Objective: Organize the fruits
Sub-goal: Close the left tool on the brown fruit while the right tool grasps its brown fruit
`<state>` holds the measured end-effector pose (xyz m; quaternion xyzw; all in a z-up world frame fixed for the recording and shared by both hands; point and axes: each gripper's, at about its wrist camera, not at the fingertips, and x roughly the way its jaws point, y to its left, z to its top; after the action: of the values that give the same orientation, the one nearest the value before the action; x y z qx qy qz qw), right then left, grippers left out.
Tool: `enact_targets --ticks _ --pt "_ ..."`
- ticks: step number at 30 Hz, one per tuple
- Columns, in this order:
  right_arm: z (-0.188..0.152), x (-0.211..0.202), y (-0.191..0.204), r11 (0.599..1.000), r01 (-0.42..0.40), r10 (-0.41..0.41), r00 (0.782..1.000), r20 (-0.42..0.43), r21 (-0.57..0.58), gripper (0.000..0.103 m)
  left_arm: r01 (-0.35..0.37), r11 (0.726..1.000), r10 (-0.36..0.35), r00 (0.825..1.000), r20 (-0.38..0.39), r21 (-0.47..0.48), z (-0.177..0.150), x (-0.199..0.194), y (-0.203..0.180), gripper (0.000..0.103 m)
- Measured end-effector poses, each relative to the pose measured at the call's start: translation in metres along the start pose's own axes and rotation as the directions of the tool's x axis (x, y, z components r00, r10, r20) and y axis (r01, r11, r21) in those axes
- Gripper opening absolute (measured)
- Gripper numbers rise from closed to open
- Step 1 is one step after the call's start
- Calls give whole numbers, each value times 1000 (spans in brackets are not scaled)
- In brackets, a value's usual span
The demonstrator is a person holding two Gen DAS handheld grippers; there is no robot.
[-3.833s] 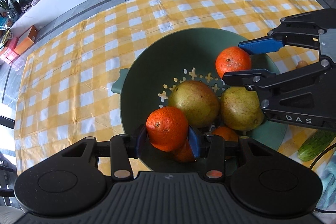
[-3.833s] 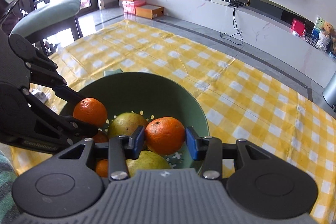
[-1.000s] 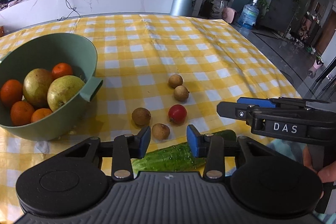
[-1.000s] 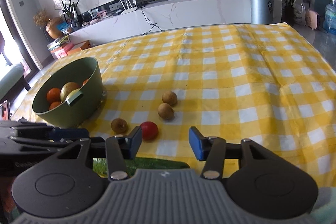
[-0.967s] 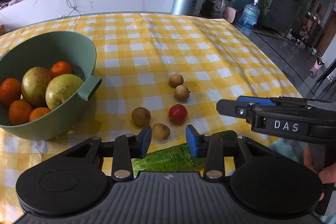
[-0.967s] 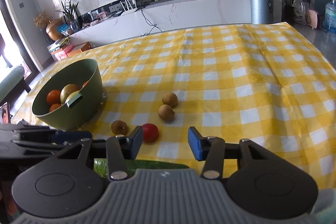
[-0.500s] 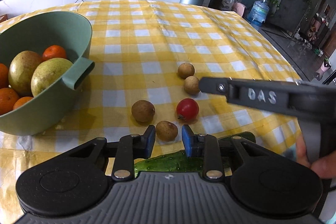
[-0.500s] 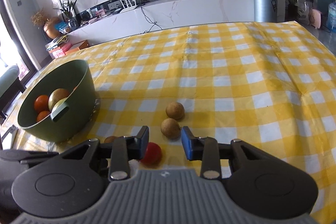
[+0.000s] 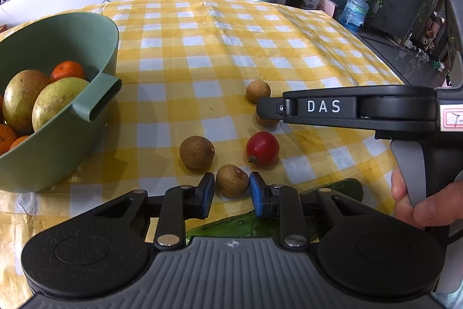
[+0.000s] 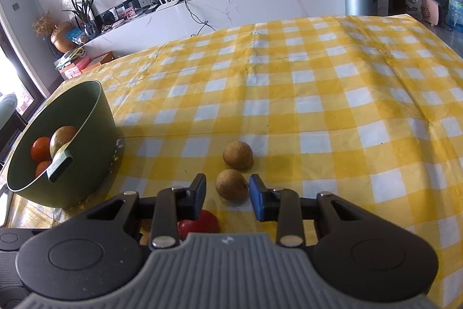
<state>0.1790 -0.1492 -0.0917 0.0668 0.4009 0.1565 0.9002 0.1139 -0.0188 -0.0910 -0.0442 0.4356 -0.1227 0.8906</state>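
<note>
Four small brown round fruits are lying on the cloth: nearest fruit [image 9: 232,181], another [image 9: 196,151] at its 10 o'clock, two more [image 10: 231,184] [image 10: 238,154] touching. A red tomato [image 9: 262,148] is sitting between them. Oranges [image 9: 68,71] and pears [image 9: 58,103] are filling the green bowl [image 9: 86,28].

"das" in white on right gripper [image 9: 269,109] side arm.

Cucumber [image 9: 254,222] mostly hidden under the left gripper [image 9: 232,190], bowl [image 9: 58,135] cut by the frame edge, tomato [image 10: 199,223] half behind the right gripper [image 10: 227,194]
</note>
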Motion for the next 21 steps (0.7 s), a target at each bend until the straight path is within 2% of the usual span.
enact_targets --ticks 3,10,20,21 --pt "0 2 -1 1000 4 -4 1000 -10 9 24 4 1000 -4 1000 0 5 -1 0 0 32" --pt "0 8 -2 1000 10 -10 999 -33 18 21 4 1000 -4 1000 0 15 -1 0 0 31" --pt "0 5 -1 1000 2 -2 1000 -12 14 19 8 1000 -9 1000 24 22 1 -9 -1 28" --pt "0 4 0 1000 -1 1 1000 -6 10 11 11 1000 -12 999 31 18 2 -12 -1 28"
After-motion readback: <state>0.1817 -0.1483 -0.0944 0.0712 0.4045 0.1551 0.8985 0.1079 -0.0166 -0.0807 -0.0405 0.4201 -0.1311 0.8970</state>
